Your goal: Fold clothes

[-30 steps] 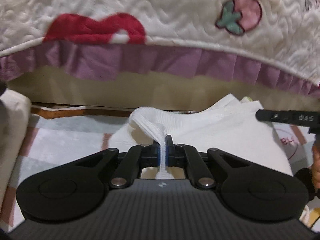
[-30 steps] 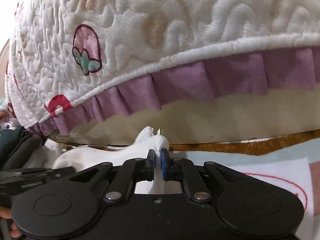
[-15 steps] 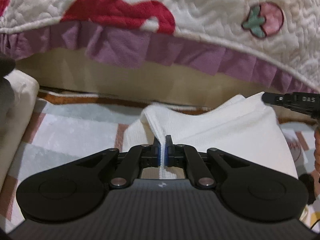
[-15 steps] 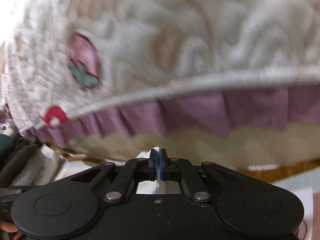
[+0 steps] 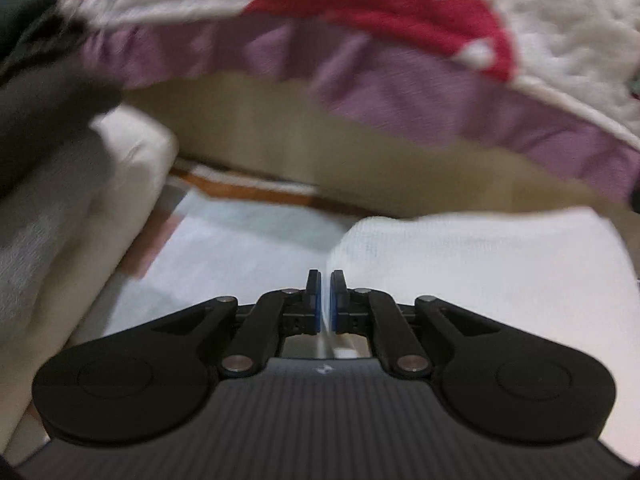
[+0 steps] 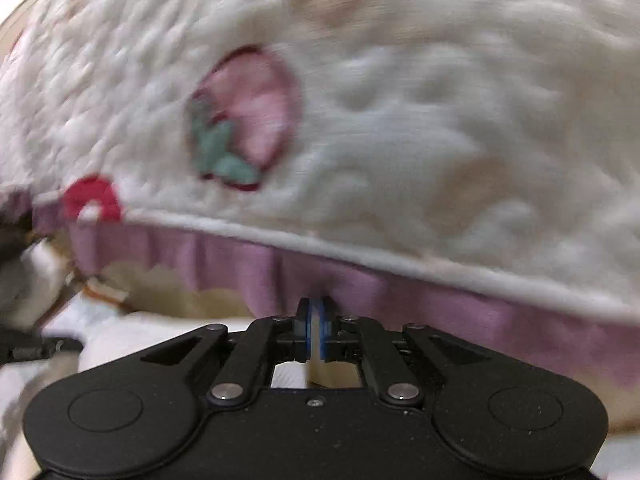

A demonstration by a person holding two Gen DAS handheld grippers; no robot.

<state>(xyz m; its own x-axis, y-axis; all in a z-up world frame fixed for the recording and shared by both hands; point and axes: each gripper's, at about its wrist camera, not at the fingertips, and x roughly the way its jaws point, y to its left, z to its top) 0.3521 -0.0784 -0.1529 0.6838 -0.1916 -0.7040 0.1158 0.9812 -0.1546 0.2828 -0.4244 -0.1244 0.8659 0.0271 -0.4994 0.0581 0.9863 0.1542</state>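
Two tongs show, one in each view. Left tongs (image 5: pixel 326 292) stand almost shut, and their two blue pads (image 5: pixel 316 312) pinch the left-hand edge of the white garment (image 5: pixel 480 272), a thin sliver of white cloth running down between them. Right tongs (image 6: pixel 316 328) have just been opening; their jaws stand a narrow way apart, and the pale strip in the gap has the same beige tone as the background, so no cloth seems to be pressed there, though blur makes this uncertain.

One white garment is in sight. It lies flat on a pale blue patterned sheet (image 5: pixel 240 240) with an orange border, and fills the right half of the left wrist view, just in front of the left tongs. In the right wrist view the same garment (image 6: pixel 140 336) shows low at the left, beside and below the right tongs.

One cream quilt (image 6: pixel 420 112) hangs over both views, edged by one purple frill (image 5: pixel 400 92). One pink strawberry motif (image 6: pixel 244 120) and one red patch (image 6: pixel 92 200) show in the right view; one larger red patch (image 5: pixel 400 12) shows in the left view. Under the frill runs a beige bed side (image 5: pixel 260 136).

At the left of the left wrist view lies one cream bundle of cloth (image 5: pixel 100 200), with one dark garment (image 5: pixel 32 60) above it. Both are blurred.
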